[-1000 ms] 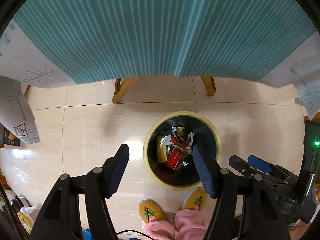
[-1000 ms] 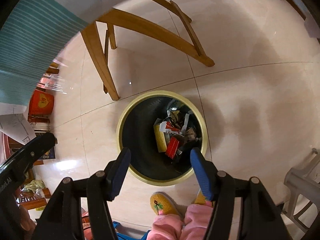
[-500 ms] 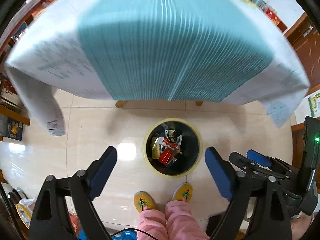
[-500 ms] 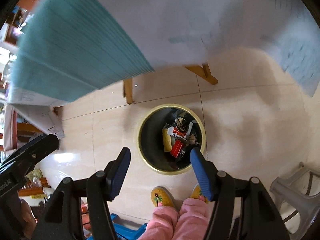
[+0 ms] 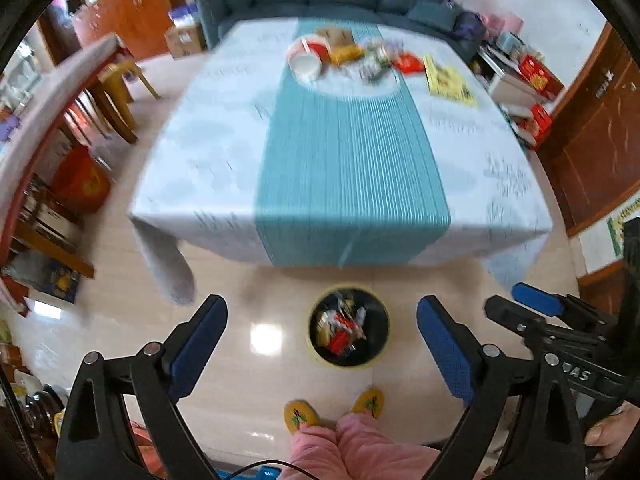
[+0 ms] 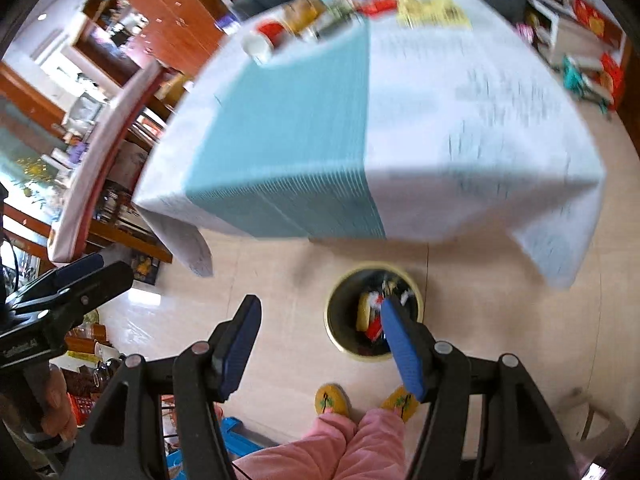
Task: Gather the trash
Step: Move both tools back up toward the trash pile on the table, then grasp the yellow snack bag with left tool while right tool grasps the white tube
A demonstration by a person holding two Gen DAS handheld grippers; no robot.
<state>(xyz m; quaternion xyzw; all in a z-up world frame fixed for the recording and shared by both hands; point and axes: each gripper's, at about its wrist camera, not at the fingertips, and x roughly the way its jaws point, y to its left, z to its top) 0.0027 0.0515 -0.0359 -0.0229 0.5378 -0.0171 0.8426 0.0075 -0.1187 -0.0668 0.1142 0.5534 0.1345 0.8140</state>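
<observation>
Left wrist view: our left gripper (image 5: 320,336) holds its fingers (image 5: 198,346) spread wide and empty above the trash bin (image 5: 349,361) on the floor, more litter (image 5: 352,56) lying at the desk's (image 5: 208,152) far end. Right wrist view: our right gripper (image 6: 318,344) has its fingers parted, grasping nothing, over that bin (image 6: 335,330).
</observation>
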